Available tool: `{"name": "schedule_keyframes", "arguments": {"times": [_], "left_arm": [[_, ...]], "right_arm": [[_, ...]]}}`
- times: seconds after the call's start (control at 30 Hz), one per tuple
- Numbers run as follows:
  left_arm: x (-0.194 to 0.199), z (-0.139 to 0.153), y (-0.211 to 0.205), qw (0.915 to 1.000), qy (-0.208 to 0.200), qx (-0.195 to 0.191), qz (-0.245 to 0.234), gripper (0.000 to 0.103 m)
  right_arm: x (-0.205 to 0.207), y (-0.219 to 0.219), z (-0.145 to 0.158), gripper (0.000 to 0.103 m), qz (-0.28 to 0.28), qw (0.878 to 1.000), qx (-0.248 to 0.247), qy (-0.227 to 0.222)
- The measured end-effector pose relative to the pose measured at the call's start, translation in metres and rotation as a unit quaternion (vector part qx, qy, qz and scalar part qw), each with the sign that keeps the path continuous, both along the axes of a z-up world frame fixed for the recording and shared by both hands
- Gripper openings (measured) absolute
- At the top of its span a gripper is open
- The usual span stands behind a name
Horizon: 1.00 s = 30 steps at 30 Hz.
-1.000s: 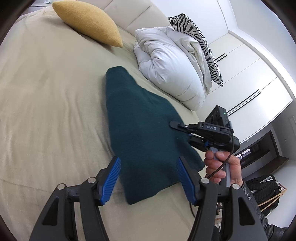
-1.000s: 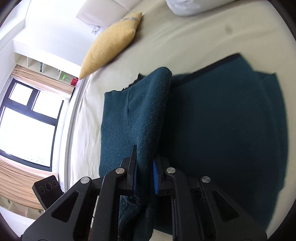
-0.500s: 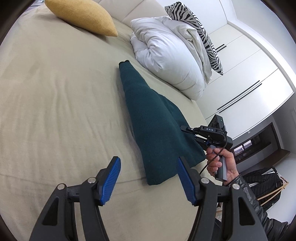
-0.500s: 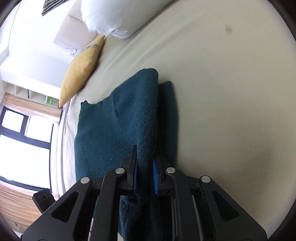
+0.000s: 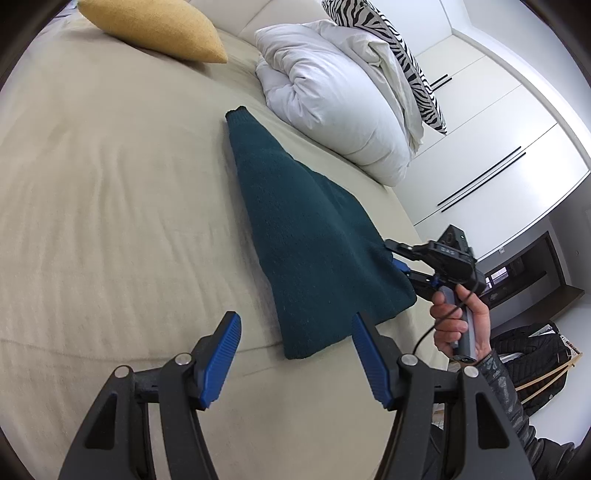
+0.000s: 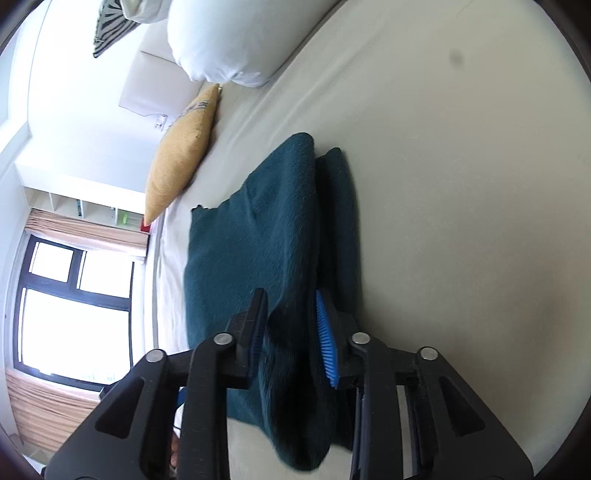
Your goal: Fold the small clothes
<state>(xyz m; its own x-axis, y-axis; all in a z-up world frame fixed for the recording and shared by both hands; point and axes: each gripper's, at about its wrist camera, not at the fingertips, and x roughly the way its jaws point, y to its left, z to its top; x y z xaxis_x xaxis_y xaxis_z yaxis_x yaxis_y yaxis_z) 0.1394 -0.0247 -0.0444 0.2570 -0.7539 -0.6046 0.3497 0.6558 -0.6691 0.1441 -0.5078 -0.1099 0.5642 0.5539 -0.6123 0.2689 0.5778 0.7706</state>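
We look across a wide bed with a beige sheet, where a rumpled white duvet is heaped by the headboard beside a mustard-yellow cushion. The dark teal knitted garment lies folded lengthwise into a long tapering strip near the bed's edge (two layers show in the right wrist view). Our left gripper hangs spread wide above the sheet, just short of the garment's near end. Our right gripper has its jaws parted around the folded edge, pads loosely beside the cloth.
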Motion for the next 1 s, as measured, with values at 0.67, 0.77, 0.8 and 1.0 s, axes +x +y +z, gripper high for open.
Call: {"name": "schedule_keyframes", "arguments": {"times": [0.67, 0.77, 0.8, 1.0], "left_arm": [[-0.004, 0.009, -0.026, 0.9995, -0.011, 0.022, -0.021, 0.065], [0.003, 0.015, -0.035, 0.9988, -0.023, 0.036, -0.022, 0.065], [0.009, 0.018, -0.041, 0.9985, -0.031, 0.041, -0.019, 0.065], [0.054, 0.028, -0.093, 0.9936, -0.078, 0.079, -0.019, 0.065]], "right_arm": [[-0.063, 0.016, -0.033, 0.009, -0.014, 1.000, 0.004, 0.022], [-0.065, 0.017, -0.038, 0.009, -0.017, 1.000, 0.008, 0.011], [-0.065, 0.016, -0.041, 0.009, -0.019, 1.000, 0.016, 0.011], [-0.069, 0.017, -0.049, 0.008, -0.015, 1.000, 0.024, -0.001]]}}
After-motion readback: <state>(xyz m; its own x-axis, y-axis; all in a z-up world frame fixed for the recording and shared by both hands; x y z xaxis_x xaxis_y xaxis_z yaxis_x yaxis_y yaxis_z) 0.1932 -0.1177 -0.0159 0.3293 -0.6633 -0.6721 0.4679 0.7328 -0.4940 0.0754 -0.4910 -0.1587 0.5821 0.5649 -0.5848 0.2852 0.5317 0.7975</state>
